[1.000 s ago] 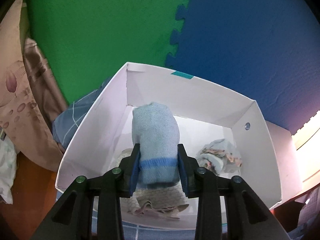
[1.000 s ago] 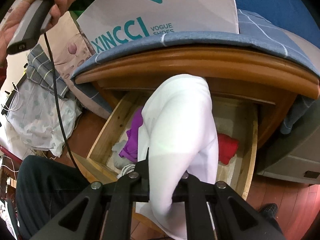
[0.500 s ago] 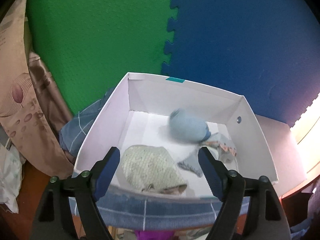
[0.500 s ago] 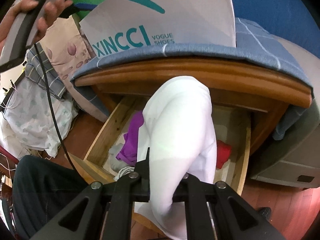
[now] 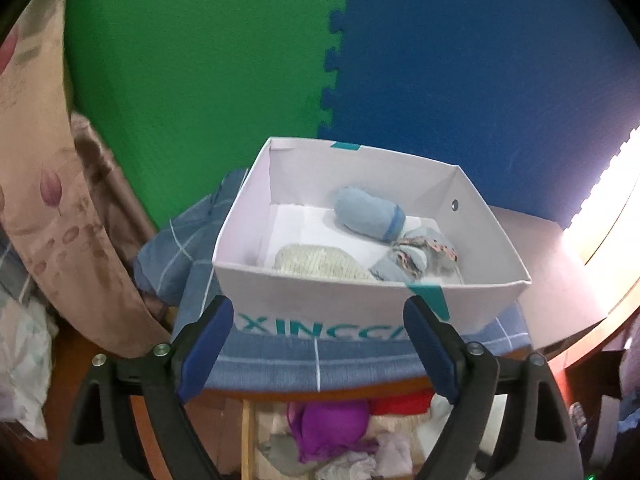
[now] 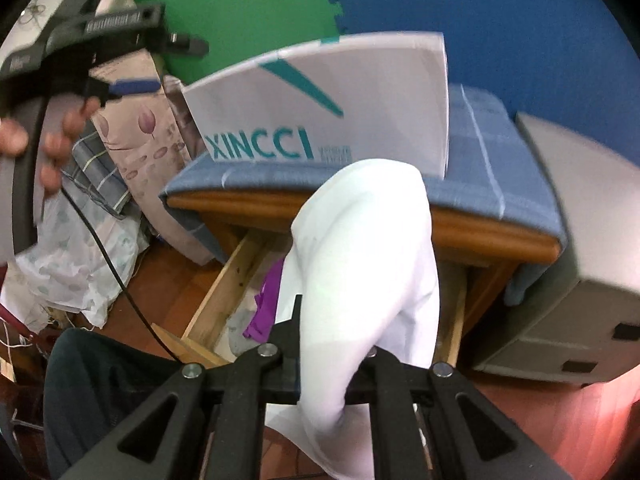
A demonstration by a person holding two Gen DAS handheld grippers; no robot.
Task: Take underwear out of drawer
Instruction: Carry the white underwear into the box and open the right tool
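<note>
Though unseen leftward, clamped white underwear

The white box carries teal lettering "XINCCI" on its front wall; smaller print beside it is too blurred to read. The left wrist view shows "XINCC" partly cut off.

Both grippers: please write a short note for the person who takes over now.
Left gripper: open, empty, jaws just opened.
Right gripper: shut on white garment, lifted above the drawer.
Done: light blue roll lies in the white box with two other pieces.
Left: put the white garment in the box; the purple piece and others remain in the drawer.
</note>
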